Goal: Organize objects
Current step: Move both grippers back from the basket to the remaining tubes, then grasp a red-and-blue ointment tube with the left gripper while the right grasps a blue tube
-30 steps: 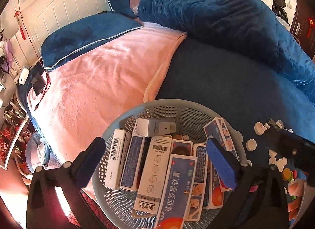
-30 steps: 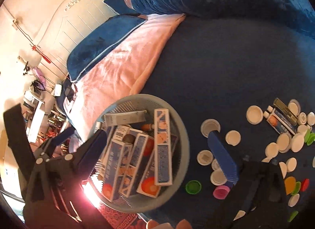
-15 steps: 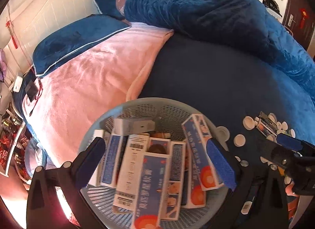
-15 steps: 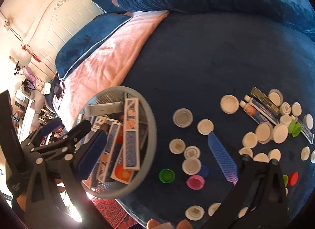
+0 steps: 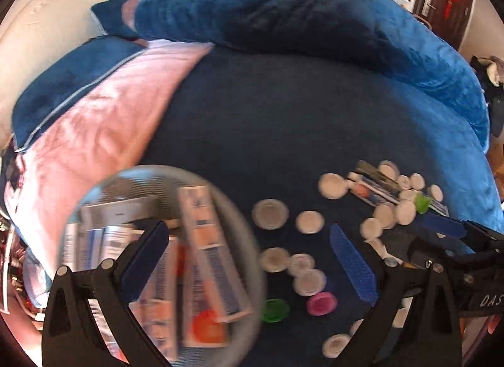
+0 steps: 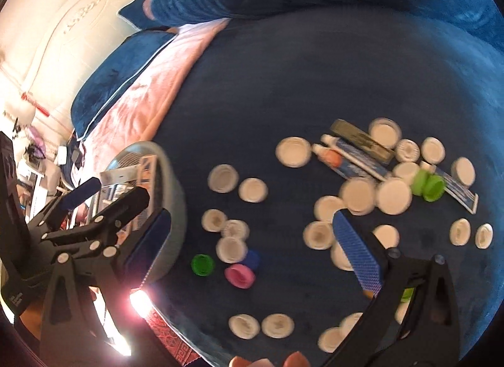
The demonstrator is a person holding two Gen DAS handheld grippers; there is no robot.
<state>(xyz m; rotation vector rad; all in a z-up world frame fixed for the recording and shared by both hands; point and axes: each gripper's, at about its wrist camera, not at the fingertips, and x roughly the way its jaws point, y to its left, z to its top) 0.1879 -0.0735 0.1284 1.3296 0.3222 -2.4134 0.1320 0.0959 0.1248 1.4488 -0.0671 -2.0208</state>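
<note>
A grey mesh basket (image 5: 249,225) holding several medicine boxes (image 5: 208,247) sits on the dark blue bed cover at lower left; it also shows in the right wrist view (image 6: 176,190). Many white bottle caps (image 6: 293,152), some green (image 6: 201,264), pink (image 6: 239,275) and blue ones, and ointment tubes (image 6: 356,159) lie scattered to its right. My left gripper (image 5: 249,259) is open and empty above the basket's right edge. My right gripper (image 6: 252,247) is open and empty above the caps. The left gripper also appears at the left of the right wrist view (image 6: 104,196).
A pink blanket (image 5: 104,121) covers the bed's left side, with blue pillows (image 5: 66,80) and a bunched blue duvet (image 5: 299,17) at the back. The bed's front edge is near the bottom of the right wrist view (image 6: 170,329). Furniture stands at far left.
Both grippers have swung right, away from the basket and over the scattered caps. The basket has slid left in both views. Both stay open and empty.
</note>
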